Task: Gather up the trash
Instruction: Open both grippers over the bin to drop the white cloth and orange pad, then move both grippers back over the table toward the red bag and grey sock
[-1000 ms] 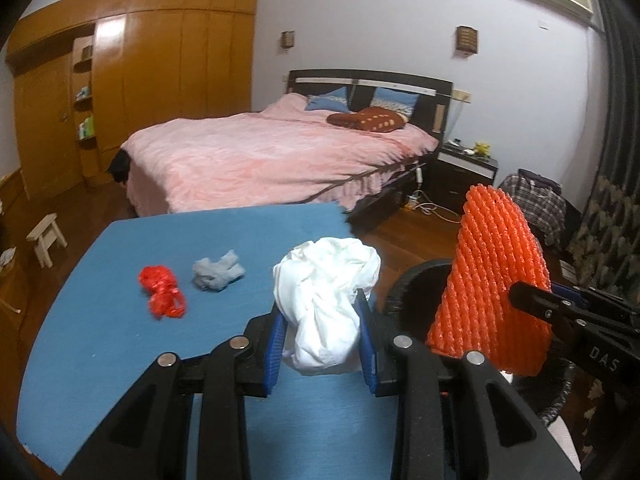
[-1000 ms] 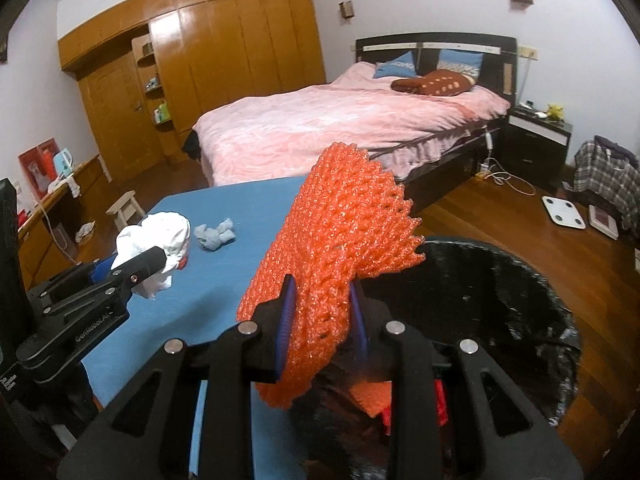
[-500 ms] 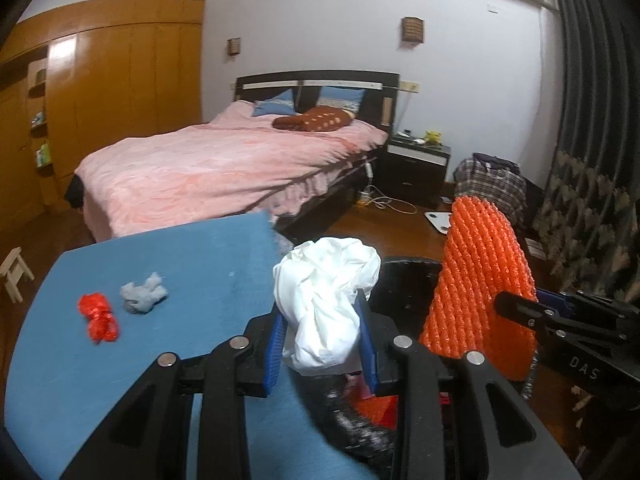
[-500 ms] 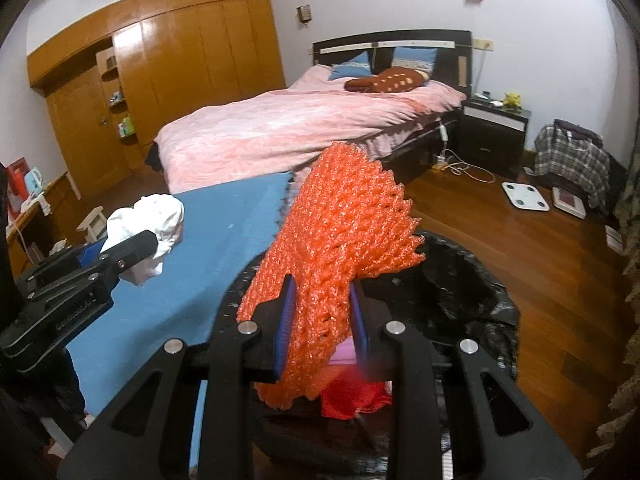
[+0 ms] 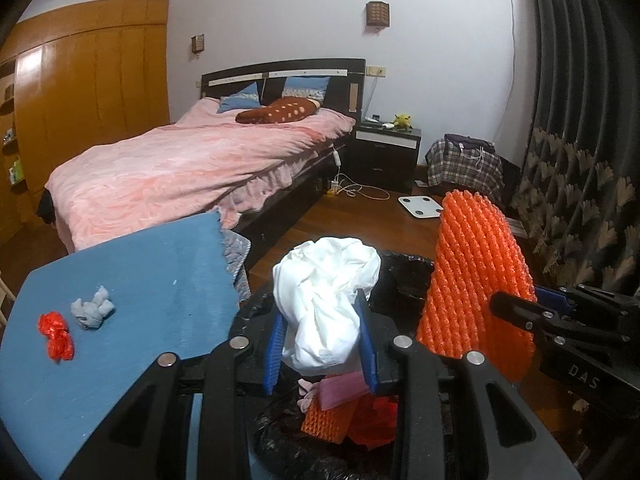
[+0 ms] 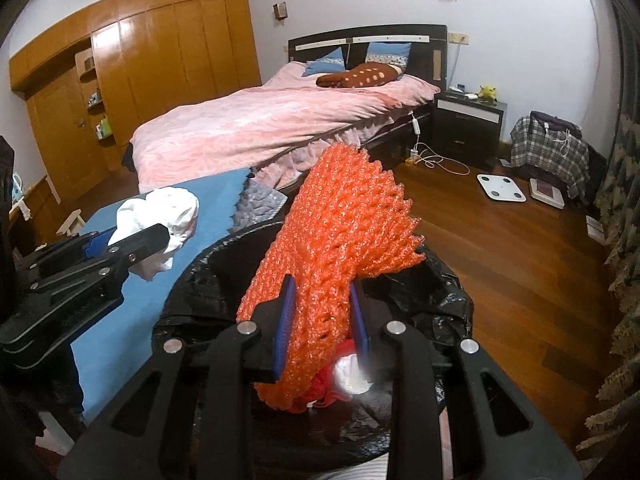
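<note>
Hovering over the black-lined trash bin [image 6: 448,304], crumpled white paper [image 5: 326,304] is clamped by the left gripper [image 5: 322,350], orange foam netting [image 6: 340,264] by the right gripper [image 6: 322,330]; a red wrapper [image 5: 56,336] and grey wad [image 5: 92,312], lower left, are left uncollected.

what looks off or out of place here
The blue table cover has a torn, jagged right edge, exposing grey padding beneath. A red scrap and a grey wad lie loose on it, uncollected. A white scale sits out on the wooden floor.
</note>
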`<state>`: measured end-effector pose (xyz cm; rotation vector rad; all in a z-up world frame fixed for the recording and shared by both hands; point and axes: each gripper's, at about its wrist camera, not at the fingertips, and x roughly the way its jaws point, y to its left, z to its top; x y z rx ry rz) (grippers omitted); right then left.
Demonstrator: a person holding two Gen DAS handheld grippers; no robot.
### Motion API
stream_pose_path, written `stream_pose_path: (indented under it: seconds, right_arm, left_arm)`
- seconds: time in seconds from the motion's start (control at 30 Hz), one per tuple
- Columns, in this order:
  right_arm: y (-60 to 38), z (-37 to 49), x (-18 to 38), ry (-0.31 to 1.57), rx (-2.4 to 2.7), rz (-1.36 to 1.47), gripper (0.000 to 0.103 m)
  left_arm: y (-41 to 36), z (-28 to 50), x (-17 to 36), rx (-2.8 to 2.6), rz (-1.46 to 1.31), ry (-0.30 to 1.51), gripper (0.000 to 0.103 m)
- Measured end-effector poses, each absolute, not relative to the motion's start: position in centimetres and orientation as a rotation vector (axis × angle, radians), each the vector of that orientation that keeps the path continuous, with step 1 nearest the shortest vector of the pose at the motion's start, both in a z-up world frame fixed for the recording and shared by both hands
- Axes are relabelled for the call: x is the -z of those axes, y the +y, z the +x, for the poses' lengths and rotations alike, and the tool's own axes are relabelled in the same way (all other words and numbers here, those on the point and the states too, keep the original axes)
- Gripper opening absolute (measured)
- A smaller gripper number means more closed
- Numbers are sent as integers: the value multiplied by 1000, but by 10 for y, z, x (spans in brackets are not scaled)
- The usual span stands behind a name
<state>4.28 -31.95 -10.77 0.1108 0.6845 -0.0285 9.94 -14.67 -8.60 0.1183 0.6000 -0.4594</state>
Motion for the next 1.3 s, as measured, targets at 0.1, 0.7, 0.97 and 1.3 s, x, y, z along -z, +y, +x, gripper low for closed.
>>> stream_pose_path:
  seconds: [0.1, 0.7, 0.97, 1.3]
  right_arm:
    - [-327, 46, 112, 691, 39, 116, 29]
    - [-327, 51, 127, 702, 76, 102, 93]
    - [-294, 61, 115, 668, 18, 93, 96]
    - [-228, 92, 108, 661, -93, 60, 96]
  left_arm:
    - [-155, 102, 89, 472, 116, 612, 33]
    - [-110, 113, 85, 390, 71, 613, 82]
    - [-57, 114, 80, 289, 22, 612, 93]
    - [17, 114, 81, 160, -13, 608, 95]
